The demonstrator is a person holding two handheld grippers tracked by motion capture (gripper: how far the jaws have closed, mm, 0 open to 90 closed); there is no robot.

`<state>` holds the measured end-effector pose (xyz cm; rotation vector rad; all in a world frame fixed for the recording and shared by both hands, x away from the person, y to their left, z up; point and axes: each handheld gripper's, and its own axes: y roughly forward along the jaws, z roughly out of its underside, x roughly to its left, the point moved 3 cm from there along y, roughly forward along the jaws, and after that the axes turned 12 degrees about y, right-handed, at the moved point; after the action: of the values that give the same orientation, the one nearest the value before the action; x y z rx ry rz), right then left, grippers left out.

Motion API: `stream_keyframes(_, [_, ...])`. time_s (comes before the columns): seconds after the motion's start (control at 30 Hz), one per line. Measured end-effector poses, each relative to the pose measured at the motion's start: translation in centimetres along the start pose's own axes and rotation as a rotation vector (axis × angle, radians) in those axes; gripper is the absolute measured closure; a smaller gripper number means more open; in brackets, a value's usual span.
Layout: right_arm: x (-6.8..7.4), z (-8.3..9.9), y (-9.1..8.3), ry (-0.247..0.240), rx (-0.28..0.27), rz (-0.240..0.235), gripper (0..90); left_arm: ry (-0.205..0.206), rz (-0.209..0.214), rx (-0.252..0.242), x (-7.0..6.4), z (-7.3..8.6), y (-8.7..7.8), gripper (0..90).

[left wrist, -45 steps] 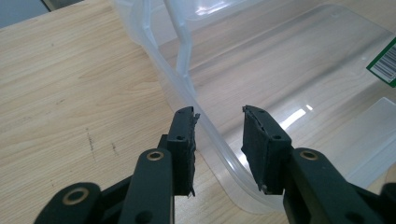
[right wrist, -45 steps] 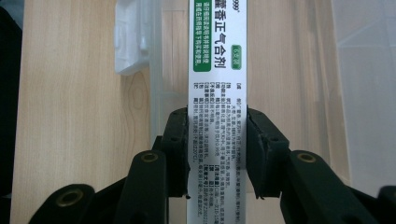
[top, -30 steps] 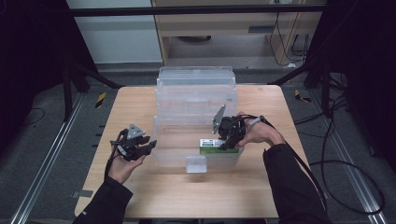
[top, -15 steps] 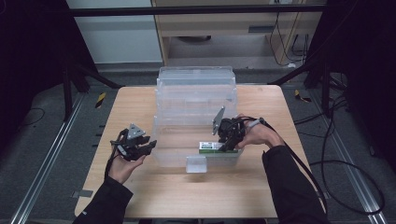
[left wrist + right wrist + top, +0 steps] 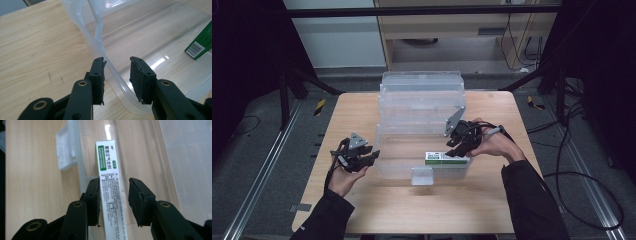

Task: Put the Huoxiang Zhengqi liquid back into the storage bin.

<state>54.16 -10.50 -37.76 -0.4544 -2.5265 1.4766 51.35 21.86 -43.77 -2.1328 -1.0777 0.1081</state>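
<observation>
A clear plastic bin (image 5: 422,107) with its lid raised at the back stands in the middle of the wooden table (image 5: 357,115). A long green and white carton (image 5: 446,158) lies flat inside it, near the front right corner. My right gripper (image 5: 453,149) hovers just above the carton (image 5: 110,182), open, its jaws on either side of the carton and not touching it. My left gripper (image 5: 373,155) is at the bin's left front corner. It is open, with the bin's rim (image 5: 100,42) running between its jaws (image 5: 117,62). The carton's barcode end (image 5: 200,43) shows at the right of the left gripper view.
A clear latch tab (image 5: 422,176) sticks out from the bin's front wall and also appears as the latch (image 5: 65,152) in the right gripper view. Bare table lies to the left, right and front of the bin. Black frame legs and cables stand on the floor around the table.
The right gripper has shifted slightly to the right above the carton, which lies still in the bin. The left gripper has hardly moved.
</observation>
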Motion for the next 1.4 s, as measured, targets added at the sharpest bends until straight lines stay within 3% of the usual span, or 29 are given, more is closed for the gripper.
stream_keyframes(0.27, [1.8,-0.4,0.1,0.034,-0.023,-0.016,57.5,0.004,-0.014,-0.014,0.2,-0.3,-0.7,61.6])
stream_keyframes(0.6, [3.8,-1.0,1.7,0.02,-0.034,-0.05,57.6,-0.011,-0.036,-0.06,0.9,-0.8,-2.4,61.3])
stream_keyframes(0.83, [4.1,-0.9,3.5,0.016,-0.018,-0.062,59.7,-0.031,-0.052,-0.07,1.7,-0.6,-3.0,61.3])
stream_keyframes(1.23, [4.0,-0.8,3.8,0.019,-0.019,-0.055,58.7,-0.037,-0.056,-0.066,2.0,-0.5,-2.9,61.4])
stream_keyframes(1.4, [4.1,-0.7,4.6,0.019,-0.005,-0.059,58.9,-0.039,-0.057,-0.069,2.0,-0.5,-3.0,61.4])
